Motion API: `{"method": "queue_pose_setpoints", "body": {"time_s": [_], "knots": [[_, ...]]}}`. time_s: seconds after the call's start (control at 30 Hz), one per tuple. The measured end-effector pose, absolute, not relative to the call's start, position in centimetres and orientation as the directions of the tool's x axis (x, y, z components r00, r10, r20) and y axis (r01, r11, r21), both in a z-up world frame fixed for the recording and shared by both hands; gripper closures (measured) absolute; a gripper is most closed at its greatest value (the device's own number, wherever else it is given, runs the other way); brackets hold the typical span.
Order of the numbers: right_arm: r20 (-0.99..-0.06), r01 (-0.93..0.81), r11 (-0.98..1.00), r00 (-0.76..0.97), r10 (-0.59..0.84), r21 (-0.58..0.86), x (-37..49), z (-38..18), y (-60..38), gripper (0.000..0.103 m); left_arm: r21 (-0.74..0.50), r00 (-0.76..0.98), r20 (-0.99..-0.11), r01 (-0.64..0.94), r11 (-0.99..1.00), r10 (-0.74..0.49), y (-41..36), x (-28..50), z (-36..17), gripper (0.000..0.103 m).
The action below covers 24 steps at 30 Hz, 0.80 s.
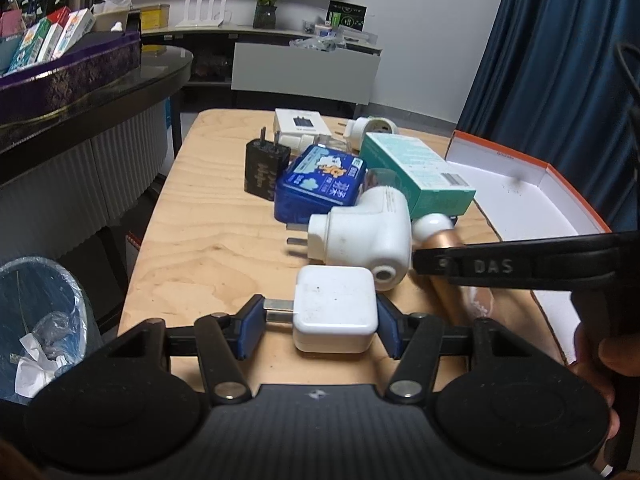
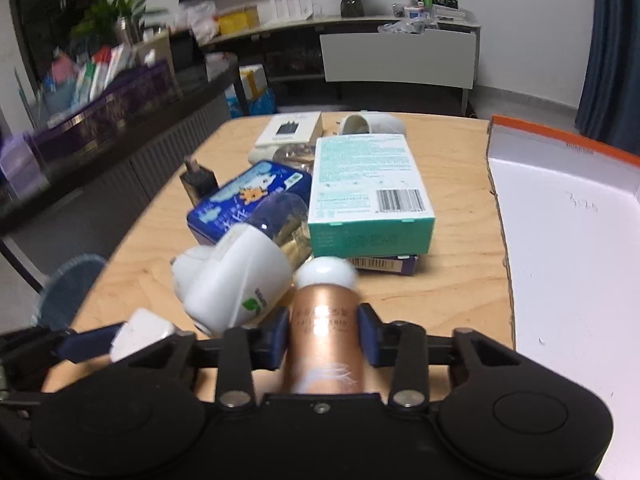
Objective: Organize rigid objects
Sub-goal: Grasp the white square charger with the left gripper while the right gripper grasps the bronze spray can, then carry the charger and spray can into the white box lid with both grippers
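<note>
My left gripper [image 1: 320, 320] is shut on a white square charger [image 1: 335, 312] low over the wooden table [image 1: 200, 240]; one blue pad sits against its plug prongs, the other against its far side. My right gripper [image 2: 323, 332] is shut on a rose-gold bottle [image 2: 322, 320] with a white cap, which lies lengthwise between the pads. In the left wrist view the same bottle [image 1: 444, 280] shows under the right gripper's black finger [image 1: 500, 266]. A white plug-in device [image 2: 236, 280] lies just left of the bottle, touching it.
Behind these lie a blue tin [image 1: 320, 184], a teal box [image 1: 416, 168], a black charger [image 1: 264, 168] and a small white box [image 1: 300, 122]. An open white box with an orange rim [image 2: 560, 240] stands at the right. A waste bin [image 1: 40, 320] is on the floor, left.
</note>
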State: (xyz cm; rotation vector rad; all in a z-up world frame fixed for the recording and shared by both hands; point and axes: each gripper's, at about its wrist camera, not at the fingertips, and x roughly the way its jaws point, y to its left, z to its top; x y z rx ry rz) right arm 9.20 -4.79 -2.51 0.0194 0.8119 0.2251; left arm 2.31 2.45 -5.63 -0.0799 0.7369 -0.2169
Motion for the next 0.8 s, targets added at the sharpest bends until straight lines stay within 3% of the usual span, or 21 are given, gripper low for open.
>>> {"method": "queue_pose_setpoints", "body": {"time_s": [0.43,0.8], "knots": [[-0.546,-0.109,0.970,0.810,0.213,0.217,4.4,3.7,-12.3,0.059,-0.122,0.789,-0.559,0.226,0.967,-0.255,-0.7,0.1,-0.9,0.044],[-0.417,0.020,0.975,0.906,0.075,0.219,0.6,10.1,-20.9,0.059,-0.130,0.770,-0.523,0.351,0.927,-0.365,-8.2,1.1,3.3,0.044]]}}
